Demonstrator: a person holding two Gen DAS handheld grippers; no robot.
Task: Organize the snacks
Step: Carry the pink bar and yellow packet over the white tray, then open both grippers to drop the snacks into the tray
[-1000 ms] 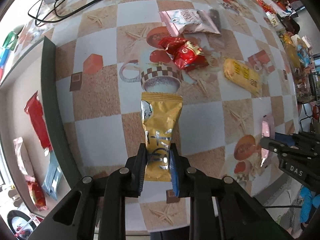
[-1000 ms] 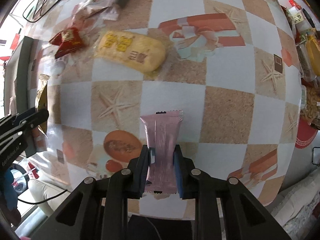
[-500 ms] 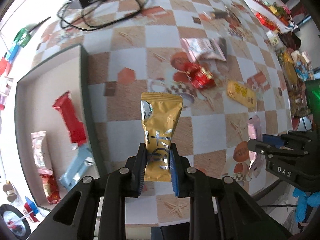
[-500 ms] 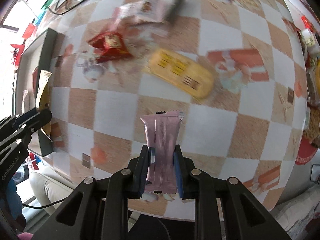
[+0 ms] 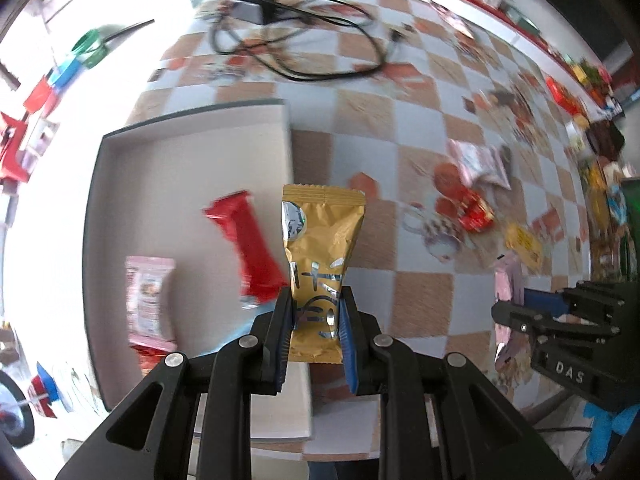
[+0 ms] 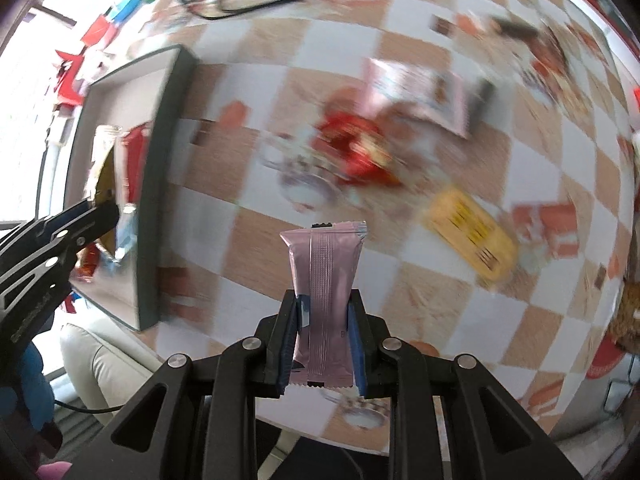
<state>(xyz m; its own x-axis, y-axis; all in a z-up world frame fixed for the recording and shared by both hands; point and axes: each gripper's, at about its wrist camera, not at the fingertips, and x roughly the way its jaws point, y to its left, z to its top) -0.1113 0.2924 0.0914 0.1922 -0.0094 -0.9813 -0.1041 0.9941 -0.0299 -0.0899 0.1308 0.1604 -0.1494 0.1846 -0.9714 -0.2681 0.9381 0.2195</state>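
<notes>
I see a gold snack packet upright over the edge of the dark-rimmed tray, which holds a red bar and a pink packet. A pink wrapper stands upright above the tabletop.

- I count two grippers: my left gripper and my right gripper.
- One gold packet and one pink bar, each held.
- One tray with three packets I can tell apart: a red bar, a pink packet, and a red one, partly hidden.
- Three loose snacks on the table: a pale pouch, a red packet, a yellow packet.
- One cable tangle.
</notes>
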